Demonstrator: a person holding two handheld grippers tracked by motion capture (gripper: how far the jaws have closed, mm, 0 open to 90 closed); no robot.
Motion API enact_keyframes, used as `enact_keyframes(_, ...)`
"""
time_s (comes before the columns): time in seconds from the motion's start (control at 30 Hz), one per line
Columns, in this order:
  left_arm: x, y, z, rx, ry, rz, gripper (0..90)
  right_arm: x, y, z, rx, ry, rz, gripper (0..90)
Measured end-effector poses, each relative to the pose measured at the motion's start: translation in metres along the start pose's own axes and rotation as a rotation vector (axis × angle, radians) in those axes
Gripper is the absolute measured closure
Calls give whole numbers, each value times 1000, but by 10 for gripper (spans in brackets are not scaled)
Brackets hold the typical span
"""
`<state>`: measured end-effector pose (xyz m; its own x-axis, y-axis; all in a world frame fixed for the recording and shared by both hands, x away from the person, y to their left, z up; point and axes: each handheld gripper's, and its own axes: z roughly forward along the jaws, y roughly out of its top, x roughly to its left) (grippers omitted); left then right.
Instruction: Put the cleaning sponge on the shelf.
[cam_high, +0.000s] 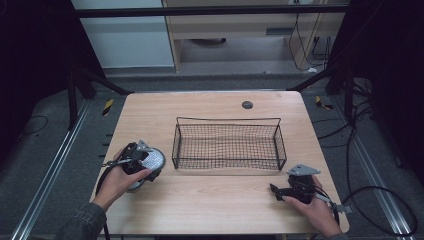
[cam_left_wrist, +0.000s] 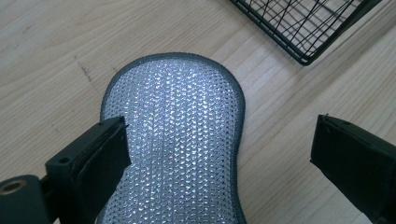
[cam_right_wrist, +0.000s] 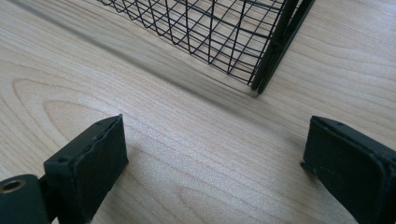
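Observation:
A silvery mesh scrubbing pad with a grey edge lies flat on the wooden table, left of a black wire basket. My left gripper hovers just over the pad, open, with its jaws spread wide to either side of it. At the front right of the table my right gripper is open too, nothing between its jaws, pointing at the basket's near corner.
The basket is empty and stands mid-table. A small dark round grommet sits near the far edge. Cables run over the floor to the right of the table.

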<state>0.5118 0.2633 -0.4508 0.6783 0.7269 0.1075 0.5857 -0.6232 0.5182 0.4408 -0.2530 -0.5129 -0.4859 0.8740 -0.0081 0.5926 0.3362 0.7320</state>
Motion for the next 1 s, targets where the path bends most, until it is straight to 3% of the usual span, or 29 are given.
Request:
enact_keyframes(0.1,1,2,0,41,-7,1,34,0,0,0,-1,-1,-5,63)
enact_keyframes(0.4,5,7,-6,86,-1,14,40,0,0,0,-4,-2,-6,63)
enact_keyframes(0.43,8,8,-5,115,-13,15,39,0,0,0,0,-1,1,63)
enact_keyframes(0.6,13,11,-4,128,-8,18,38,0,0,0,0,-1,1,63)
enact_keyframes(0.83,17,16,2,151,0,15,36,0,0,0,-3,-2,-4,63)
enact_keyframes(1.0,20,11,9,213,-1,30,40,0,0,0,-2,-3,-5,63)
